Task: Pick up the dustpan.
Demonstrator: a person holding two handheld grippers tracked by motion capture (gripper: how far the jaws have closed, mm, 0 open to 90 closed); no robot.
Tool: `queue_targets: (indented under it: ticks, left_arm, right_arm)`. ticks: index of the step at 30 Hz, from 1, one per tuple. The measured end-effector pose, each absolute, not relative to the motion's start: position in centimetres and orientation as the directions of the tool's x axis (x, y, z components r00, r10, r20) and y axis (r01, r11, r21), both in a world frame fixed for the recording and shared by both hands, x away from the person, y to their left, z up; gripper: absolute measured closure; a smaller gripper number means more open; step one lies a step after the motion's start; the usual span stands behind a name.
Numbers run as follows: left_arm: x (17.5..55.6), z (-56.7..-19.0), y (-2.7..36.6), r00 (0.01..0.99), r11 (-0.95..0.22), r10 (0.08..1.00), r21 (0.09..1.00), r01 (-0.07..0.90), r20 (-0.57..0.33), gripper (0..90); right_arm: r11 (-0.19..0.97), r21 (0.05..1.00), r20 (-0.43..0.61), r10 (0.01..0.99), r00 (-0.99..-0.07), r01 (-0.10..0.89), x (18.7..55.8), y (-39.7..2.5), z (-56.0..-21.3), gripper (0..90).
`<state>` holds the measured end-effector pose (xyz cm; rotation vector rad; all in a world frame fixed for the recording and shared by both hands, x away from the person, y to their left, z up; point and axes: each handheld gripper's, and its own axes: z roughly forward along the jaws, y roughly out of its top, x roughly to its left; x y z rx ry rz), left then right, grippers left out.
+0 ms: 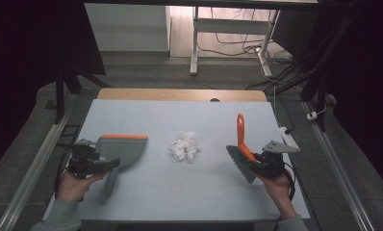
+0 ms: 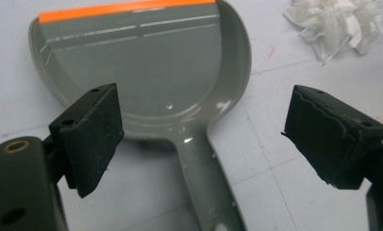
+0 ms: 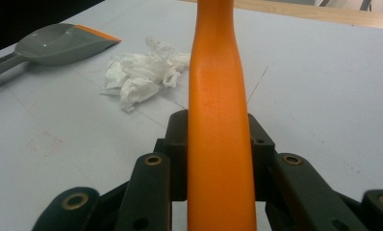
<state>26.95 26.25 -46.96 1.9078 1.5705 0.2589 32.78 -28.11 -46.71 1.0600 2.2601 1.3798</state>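
A grey dustpan (image 1: 122, 150) with an orange lip lies flat on the table at the left, its handle pointing toward me. My left gripper (image 1: 113, 165) hovers over that handle (image 2: 206, 178), open, one jaw on each side and nothing between them. A crumpled white tissue (image 1: 185, 146) lies in the middle of the table; it is at the top right (image 2: 336, 24) in the left gripper view. My right gripper (image 1: 257, 161) is shut on a hand brush with an orange handle (image 3: 219, 110), lifted off the table; the grey bristle head (image 1: 240, 162) points down-left and the handle rises toward the far side.
The table top (image 1: 180, 192) is pale blue-grey with faint grid lines, a wooden strip along its far edge. A white power strip (image 1: 287, 136) lies at the right edge. Beyond the table are a white desk frame (image 1: 195, 43) and cables on the floor.
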Motion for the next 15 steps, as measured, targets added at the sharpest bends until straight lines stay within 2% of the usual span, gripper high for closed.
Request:
queue_targets:
  ticks: [9,15]
  left_arm:
    - [26.7,-49.2,25.6,0.231,-0.080,0.942,0.507,0.858,-0.242,12.4]
    - [26.9,-50.0,25.3,0.211,-0.070,0.946,0.485,0.872,-0.244,11.0]
  right_arm:
    - [0.275,0.855,0.126,0.712,-0.690,0.440,32.7,-28.0,-46.7,70.0]
    - [0.275,0.854,0.127,0.714,-0.688,0.442,32.8,-28.0,-46.9,70.0]
